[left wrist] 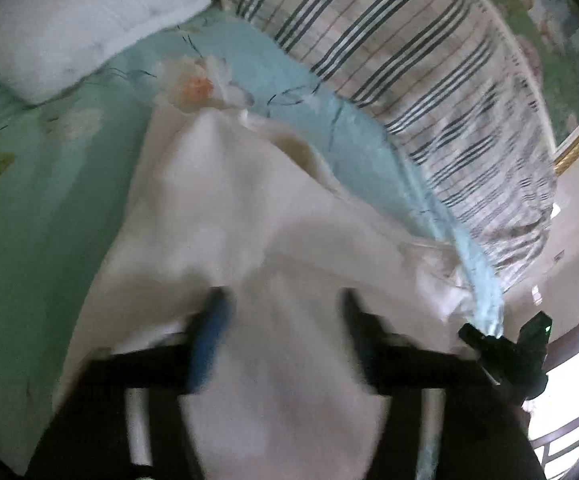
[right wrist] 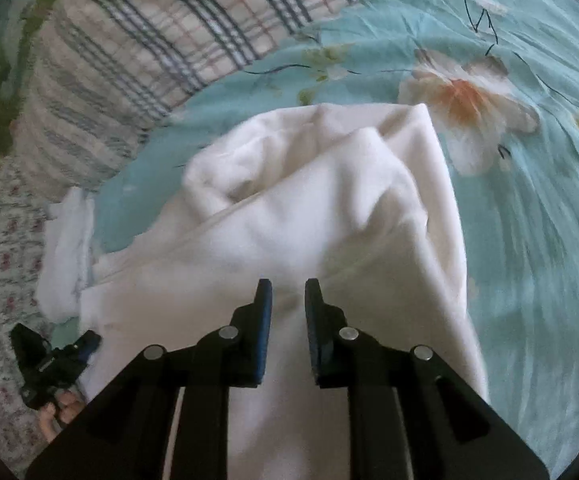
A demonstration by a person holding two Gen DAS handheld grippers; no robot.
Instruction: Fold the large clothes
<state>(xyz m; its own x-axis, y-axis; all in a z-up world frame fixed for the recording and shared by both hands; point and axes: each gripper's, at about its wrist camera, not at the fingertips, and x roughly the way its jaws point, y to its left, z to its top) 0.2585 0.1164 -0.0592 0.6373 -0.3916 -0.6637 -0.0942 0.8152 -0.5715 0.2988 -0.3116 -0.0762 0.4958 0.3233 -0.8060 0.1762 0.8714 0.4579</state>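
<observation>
A large white garment (left wrist: 249, 216) lies rumpled and partly folded on a teal floral bedsheet (left wrist: 29, 200). My left gripper (left wrist: 285, 300) hovers over its near part with the jaws wide apart and nothing between them; this view is blurred. The right gripper shows at the left wrist view's right edge (left wrist: 505, 340). In the right wrist view the garment (right wrist: 329, 208) lies in a bunched heap ahead. My right gripper (right wrist: 288, 292) is over its near edge, jaws a small gap apart with no cloth seen between them. The left gripper shows at lower left (right wrist: 53, 356).
A plaid striped quilt (left wrist: 429, 60) (right wrist: 149, 40) lies bunched along one side of the bed. A white pillow (left wrist: 69, 20) lies at the far end. A small white cloth (right wrist: 65, 256) lies beside the garment. The sheet (right wrist: 529, 240) is bare to the right.
</observation>
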